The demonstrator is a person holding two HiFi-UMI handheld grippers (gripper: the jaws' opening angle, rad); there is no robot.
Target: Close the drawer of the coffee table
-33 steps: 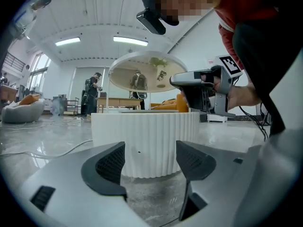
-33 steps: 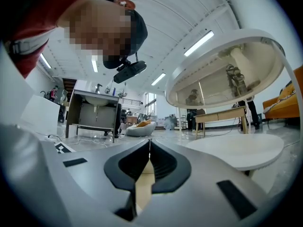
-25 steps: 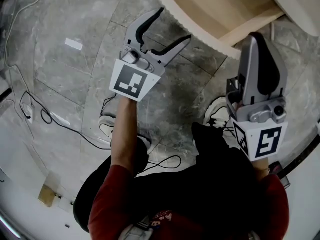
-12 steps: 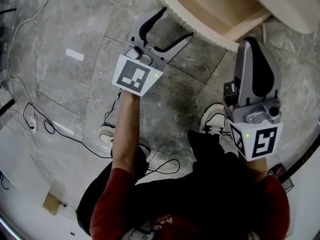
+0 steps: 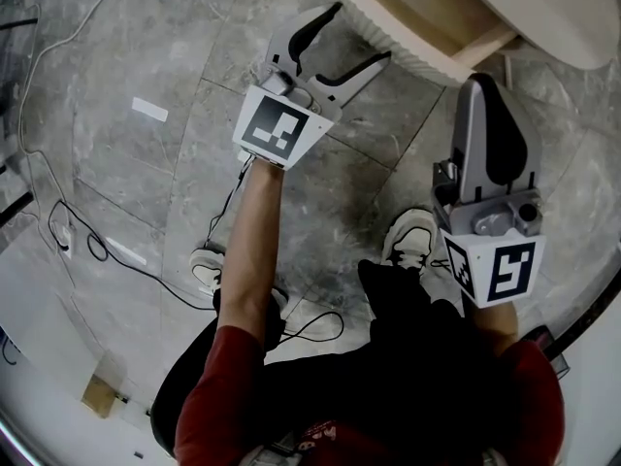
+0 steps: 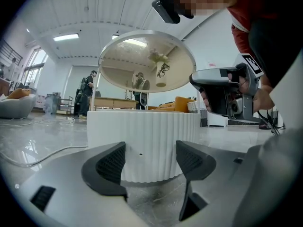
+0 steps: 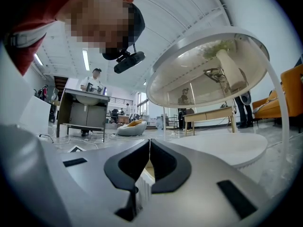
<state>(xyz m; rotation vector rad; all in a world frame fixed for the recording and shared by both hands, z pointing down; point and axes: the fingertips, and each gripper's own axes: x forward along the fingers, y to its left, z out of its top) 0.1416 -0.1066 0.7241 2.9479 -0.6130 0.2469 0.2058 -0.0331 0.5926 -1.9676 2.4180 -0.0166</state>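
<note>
Head view: the left gripper [image 5: 357, 35] is hovering just beside the ribbed front of the open drawer [image 5: 403, 45], fingers apart; the right gripper [image 5: 483, 83] is pointing at it, fingers together.

Left gripper view: the spread fingers [image 6: 110, 163] are framing the drawer front, nothing between them.

Right gripper view: the closed fingers [image 7: 163, 163] are pointing under the coffee table [image 7: 227, 148].

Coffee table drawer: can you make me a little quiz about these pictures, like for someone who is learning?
1. True or false: the grey left gripper has its jaws apart.
2. What does the left gripper view look straight at? A) the white ribbed drawer front of the coffee table B) a red ball C) a blue cup
3. Fill in: the grey right gripper has its jaws ___.
Key: 1 true; 2 A; 3 together.
</note>
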